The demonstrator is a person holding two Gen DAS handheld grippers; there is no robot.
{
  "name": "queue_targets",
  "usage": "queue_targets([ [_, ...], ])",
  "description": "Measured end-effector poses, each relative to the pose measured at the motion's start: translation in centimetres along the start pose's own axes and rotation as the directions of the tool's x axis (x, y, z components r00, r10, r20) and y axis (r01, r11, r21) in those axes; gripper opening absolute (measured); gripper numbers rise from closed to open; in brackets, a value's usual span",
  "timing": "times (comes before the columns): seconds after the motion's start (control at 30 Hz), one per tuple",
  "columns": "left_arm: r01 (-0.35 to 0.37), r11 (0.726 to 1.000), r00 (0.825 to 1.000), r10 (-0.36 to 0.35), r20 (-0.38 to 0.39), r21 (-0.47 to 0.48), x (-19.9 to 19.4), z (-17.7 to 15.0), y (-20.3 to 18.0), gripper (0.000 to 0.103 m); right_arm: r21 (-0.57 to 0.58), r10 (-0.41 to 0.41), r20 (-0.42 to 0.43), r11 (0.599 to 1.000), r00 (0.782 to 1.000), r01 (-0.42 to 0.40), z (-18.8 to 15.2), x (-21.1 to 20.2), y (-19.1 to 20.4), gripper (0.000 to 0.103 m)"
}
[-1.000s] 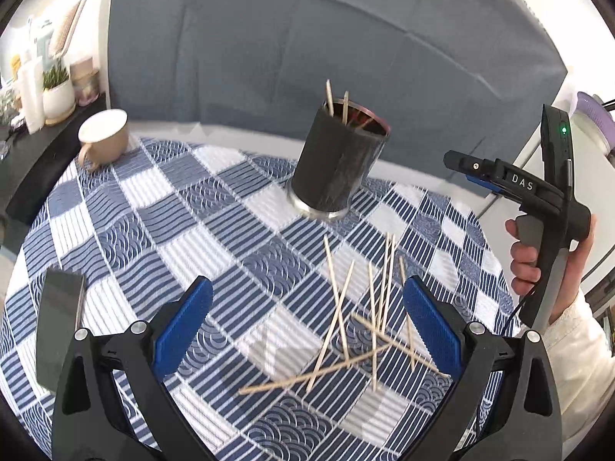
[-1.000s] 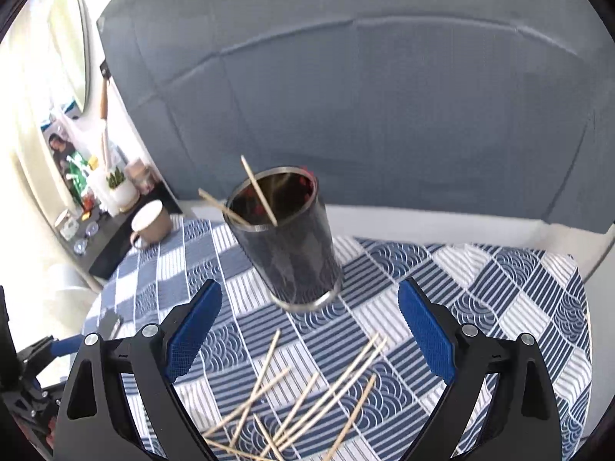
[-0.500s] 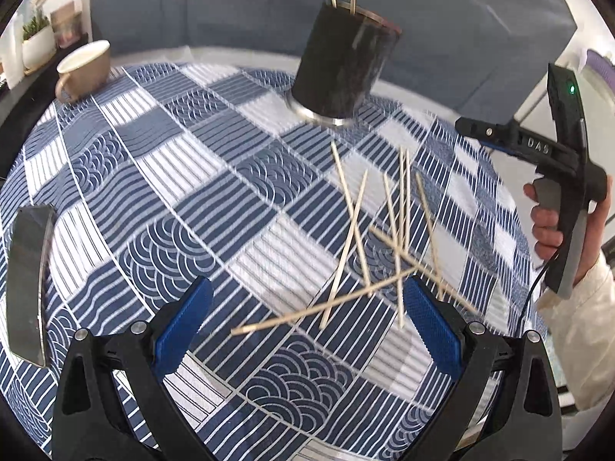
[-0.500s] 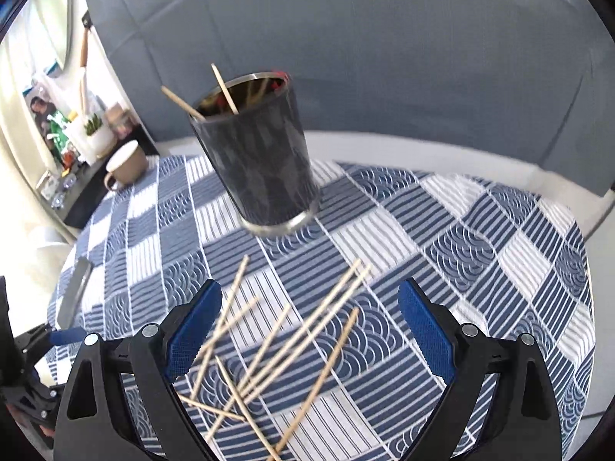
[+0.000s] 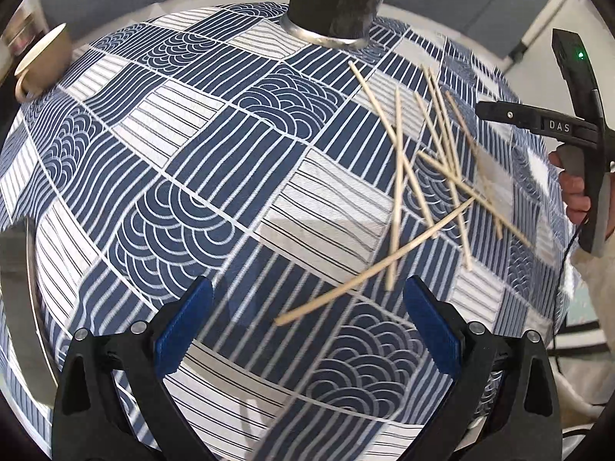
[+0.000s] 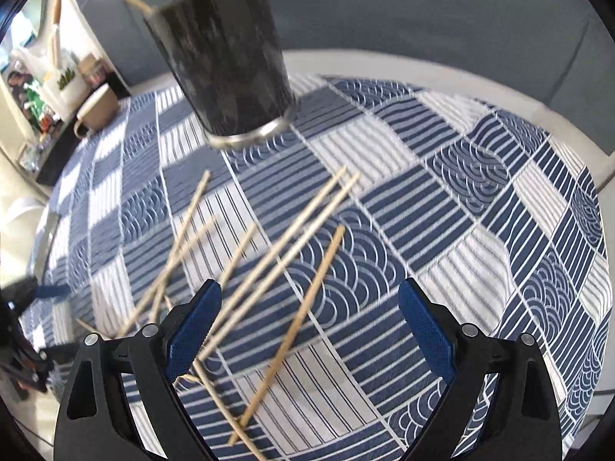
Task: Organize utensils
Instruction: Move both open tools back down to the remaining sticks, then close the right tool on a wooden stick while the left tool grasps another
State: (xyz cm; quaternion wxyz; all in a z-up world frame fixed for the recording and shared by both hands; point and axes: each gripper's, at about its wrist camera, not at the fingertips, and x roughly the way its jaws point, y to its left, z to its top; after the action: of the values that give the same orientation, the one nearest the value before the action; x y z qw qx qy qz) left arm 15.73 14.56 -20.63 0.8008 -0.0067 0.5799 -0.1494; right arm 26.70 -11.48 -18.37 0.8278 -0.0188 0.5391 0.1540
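Several wooden chopsticks (image 5: 399,192) lie scattered and crossed on the blue-and-white patterned tablecloth (image 5: 192,176). A dark cylindrical holder (image 5: 338,0) with a metal base stands behind them; in the right wrist view the holder (image 6: 226,61) has two sticks poking from its top. My left gripper (image 5: 307,322) hangs open low over the cloth, and the end of one long chopstick (image 5: 369,269) reaches between its blue pads. My right gripper (image 6: 309,326) is open too, with one chopstick (image 6: 303,307) running between its fingers. The left wrist view shows the right gripper's body (image 5: 576,130) held by a hand.
A beige mug (image 5: 42,61) stands at the table's far left edge, seen also as the mug (image 6: 96,109) in the right wrist view. A flat dark phone-like slab (image 5: 19,307) lies at the left rim. A cluttered shelf (image 6: 34,88) stands beyond the table.
Both grippers have dropped lower and moved forward over the chopsticks, which now loom larger. The holder has slid toward the top of both views. Both stay open.
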Motion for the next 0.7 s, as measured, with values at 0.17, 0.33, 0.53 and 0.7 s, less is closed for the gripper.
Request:
queue_targets([
  [0.17, 0.025, 0.999, 0.998, -0.023, -0.061, 0.043, 0.9, 0.3, 0.6, 0.097, 0.019, -0.009, -0.058, 1.0, 0.998, 0.01, -1.2, 1.7, -0.5, 0.089],
  [0.33, 0.021, 0.991, 0.996, -0.009, -0.093, 0.13, 1.4, 0.9, 0.3, 0.097, 0.038, -0.031, -0.083, 0.999, 0.996, 0.034, -1.7, 2.5, -0.7, 0.089],
  [0.53, -0.089, 0.943, 0.987, 0.128, -0.101, 0.321, 2.4, 1.3, -1.4, 0.091, 0.01, -0.108, -0.11, 0.994, 0.988, 0.11, -1.8, 3.2, -0.3, 0.089],
  [0.7, -0.054, 0.916, 0.99, 0.1, -0.096, 0.397, 2.2, 2.0, -2.7, 0.073, 0.046, -0.137, -0.133, 0.989, 0.982, 0.144, -1.7, 3.7, -0.5, 0.09],
])
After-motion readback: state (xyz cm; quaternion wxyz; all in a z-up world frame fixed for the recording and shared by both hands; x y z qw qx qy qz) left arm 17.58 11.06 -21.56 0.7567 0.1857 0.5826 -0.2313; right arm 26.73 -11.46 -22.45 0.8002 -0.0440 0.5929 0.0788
